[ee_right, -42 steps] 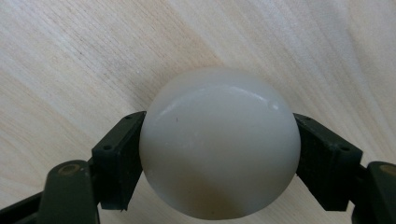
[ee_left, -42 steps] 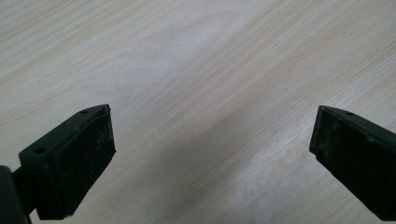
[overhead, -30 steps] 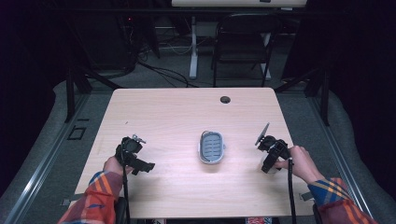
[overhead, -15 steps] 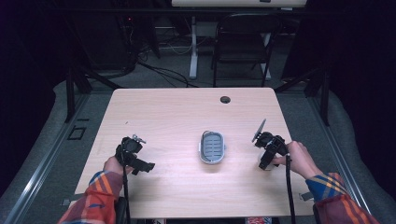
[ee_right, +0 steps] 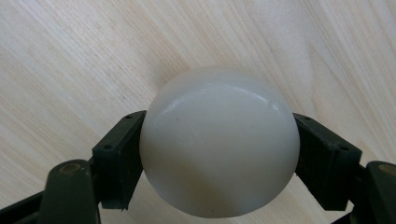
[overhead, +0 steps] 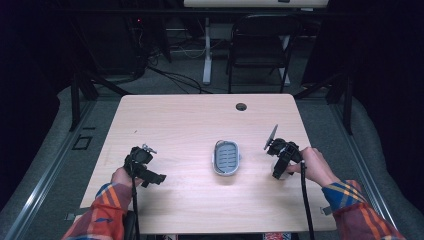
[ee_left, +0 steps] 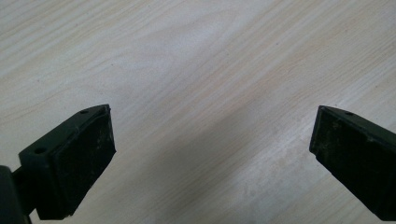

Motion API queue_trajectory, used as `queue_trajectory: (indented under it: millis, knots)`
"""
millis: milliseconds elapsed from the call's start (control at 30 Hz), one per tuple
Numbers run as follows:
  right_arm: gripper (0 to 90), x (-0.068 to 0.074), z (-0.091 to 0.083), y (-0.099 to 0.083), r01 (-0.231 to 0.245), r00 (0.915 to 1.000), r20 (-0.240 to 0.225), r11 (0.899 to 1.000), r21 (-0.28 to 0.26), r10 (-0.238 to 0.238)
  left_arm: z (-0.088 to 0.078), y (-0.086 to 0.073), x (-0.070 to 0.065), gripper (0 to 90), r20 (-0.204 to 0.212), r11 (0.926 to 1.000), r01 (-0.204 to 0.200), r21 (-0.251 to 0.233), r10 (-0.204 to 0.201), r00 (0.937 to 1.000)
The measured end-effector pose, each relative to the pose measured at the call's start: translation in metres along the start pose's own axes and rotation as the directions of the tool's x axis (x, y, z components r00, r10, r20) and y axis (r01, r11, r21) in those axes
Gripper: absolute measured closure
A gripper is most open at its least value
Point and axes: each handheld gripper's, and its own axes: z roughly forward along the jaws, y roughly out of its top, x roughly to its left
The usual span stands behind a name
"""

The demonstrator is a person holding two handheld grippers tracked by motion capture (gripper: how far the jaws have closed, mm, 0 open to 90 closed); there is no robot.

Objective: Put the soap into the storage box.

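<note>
Right hand-held gripper [ee_right: 219, 154]: its two black jaws squeeze a white ball, one jaw on each side. In the high view this hand-held gripper [overhead: 278, 170] is at the right side of the counter, near the front edge.
White ball [ee_right: 219, 142]: round, smooth and shiny. It sits tight between the jaws of the right hand-held gripper. The wood shows behind it. I cannot tell if it touches the wood. In the high view a bit of white [overhead: 276, 166] peeks out under the black parts.
Left hand-held gripper [ee_left: 212, 154]: its jaws are wide apart. Nothing is between them, just bare wood. In the high view it [overhead: 156, 176] is at the left side of the counter, near the front, and its jaws point to the right.
Right hand [overhead: 312, 166]: it holds the right hand-held gripper from the right. The sleeve is red with stripes of orange and blue.
Left hand [overhead: 122, 176]: it holds the left hand-held gripper. The sleeve looks the same.
Counter [overhead: 190, 120]: light wood with a small dark round hole [overhead: 241, 106] at the far side.
Grey dish [overhead: 226, 157]: an oval dish with slots in its floor. It lies in the middle of the counter, between the two hand-held grippers, well apart from the left one and nearer the right one.
Chair [overhead: 260, 42]: a dark chair stands on the floor past the far edge.
</note>
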Motion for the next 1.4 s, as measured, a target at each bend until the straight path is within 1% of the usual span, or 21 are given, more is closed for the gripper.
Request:
queue_trajectory:
  millis: [167,200,233,300,333,433,500,567,633,667,767,800,833,867,1067,1133,1167,1200,1400]
  knots:
    - [24.1,0.002,-0.001,0.005,0.005,1.0,-0.003,1.0,-0.002,-0.005,0.0,0.0,0.0,0.1,0.0,1.0,0.003,0.0,-0.003,1.0]
    - [24.1,0.002,-0.002,0.007,0.011,0.9999,-0.005,1.0,0.006,-0.011,-0.001,0.0,0.0,0.1,0.001,1.0,0.003,-0.001,-0.003,1.0]
    - [24.1,0.002,-0.001,0.007,0.002,1.0,-0.006,1.0,-0.008,-0.002,-0.001,0.0,0.0,0.1,0.001,1.0,0.003,-0.001,-0.003,1.0]
    - [24.1,0.002,-0.003,0.009,0.015,0.9999,-0.004,1.0,0.004,-0.015,-0.001,0.0,0.0,0.1,0.0,1.0,0.004,-0.002,-0.004,1.0]
    - [24.1,0.003,-0.004,0.01,0.013,0.9999,-0.006,1.0,-0.003,-0.013,-0.001,0.0,0.0,0.1,0.0,1.0,0.004,-0.002,-0.004,1.0]
    - [24.1,0.003,-0.007,0.013,0.024,0.9997,-0.003,1.0,0.001,-0.024,-0.001,0.0,0.0,0.1,-0.001,1.0,0.005,0.0,-0.005,1.0]
    - [24.1,0.004,-0.008,0.014,0.022,0.9998,-0.003,1.0,0.001,-0.022,-0.001,0.0,0.0,0.1,0.0,1.0,0.005,0.001,-0.005,1.0]
    - [24.1,0.004,-0.012,0.018,0.033,0.9994,0.0,0.999,-0.003,-0.033,0.0,0.0,0.0,0.1,-0.001,1.0,0.004,0.002,-0.004,1.0]
    - [24.1,0.005,-0.013,0.02,0.032,0.9995,-0.001,0.999,-0.009,-0.032,0.0,0.0,0.0,0.1,0.0,1.0,0.006,-0.001,-0.006,1.0]
    - [24.1,0.004,-0.014,0.022,0.043,0.9991,0.003,0.999,0.0,-0.043,0.0,0.0,0.0,0.1,0.0,1.0,0.003,0.002,-0.003,1.0]
    - [24.1,0.005,-0.015,0.024,0.041,0.9992,0.002,0.999,-0.005,-0.041,0.0,0.0,0.0,0.1,0.001,1.0,0.003,0.005,-0.003,1.0]
    - [24.2,0.005,-0.015,0.026,0.049,0.9988,0.004,0.999,0.0,-0.049,0.0,0.0,0.0,0.1,0.001,1.0,0.002,0.006,-0.002,1.0]
    - [24.2,0.005,-0.015,0.027,0.046,0.999,0.003,0.999,-0.001,-0.046,0.0,0.0,0.0,0.1,0.002,1.0,0.001,0.006,-0.001,1.0]
    - [24.2,0.005,-0.017,0.03,0.055,0.9985,0.005,0.998,0.004,-0.055,0.0,0.0,0.0,0.2,0.001,1.0,0.002,0.006,-0.002,1.0]
    - [24.2,0.004,-0.02,0.034,0.061,0.9981,0.007,0.998,0.004,-0.061,0.0,0.0,0.0,0.2,0.001,1.0,0.003,0.007,-0.003,1.0]
    - [24.2,0.004,-0.021,0.035,0.058,0.9983,0.007,0.998,-0.009,-0.058,0.0,0.0,0.0,0.2,0.0,1.0,0.003,0.007,-0.003,1.0]
    - [24.2,0.004,-0.023,0.036,0.063,0.998,0.008,0.998,-0.001,-0.063,0.0,0.0,0.0,0.1,-0.003,1.0,0.002,0.006,-0.002,1.0]
    - [24.2,0.004,-0.023,0.037,0.064,0.9979,0.01,0.998,-0.005,-0.064,0.0,0.0,0.0,0.2,-0.008,1.0,0.001,0.007,-0.001,1.0]
    - [24.1,0.004,-0.026,0.041,0.065,0.9978,0.015,0.998,-0.002,-0.065,0.0,0.0,0.0,0.2,-0.005,1.0,0.007,0.003,-0.007,1.0]
